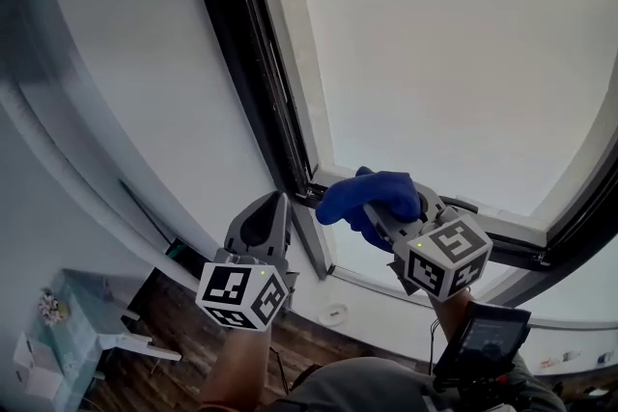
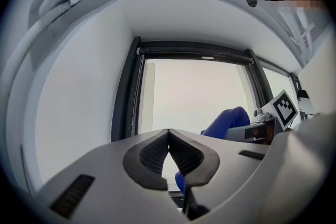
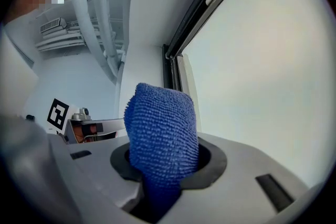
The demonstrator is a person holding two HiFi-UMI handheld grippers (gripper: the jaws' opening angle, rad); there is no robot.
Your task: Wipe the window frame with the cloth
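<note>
The blue microfibre cloth (image 1: 372, 195) is bunched between the jaws of my right gripper (image 1: 386, 217), which is shut on it. The cloth presses against the lower left corner of the black window frame (image 1: 261, 63), where the upright meets the bottom rail (image 1: 502, 241). In the right gripper view the cloth (image 3: 160, 134) stands up out of the right gripper (image 3: 163, 176), with the frame's upright (image 3: 172, 68) just beyond. My left gripper (image 1: 278, 204) is shut on nothing, its tip close to the frame's upright, left of the cloth. The left gripper view shows the left gripper (image 2: 168, 132) with the cloth (image 2: 228, 120) to its right.
A white wall (image 1: 145, 63) runs left of the window. Far below lie a wooden floor (image 1: 183, 323) and a white shelf (image 1: 72, 328) at lower left. A black device (image 1: 483, 338) hangs by the person's waist. White pipes (image 3: 100, 23) run along the ceiling.
</note>
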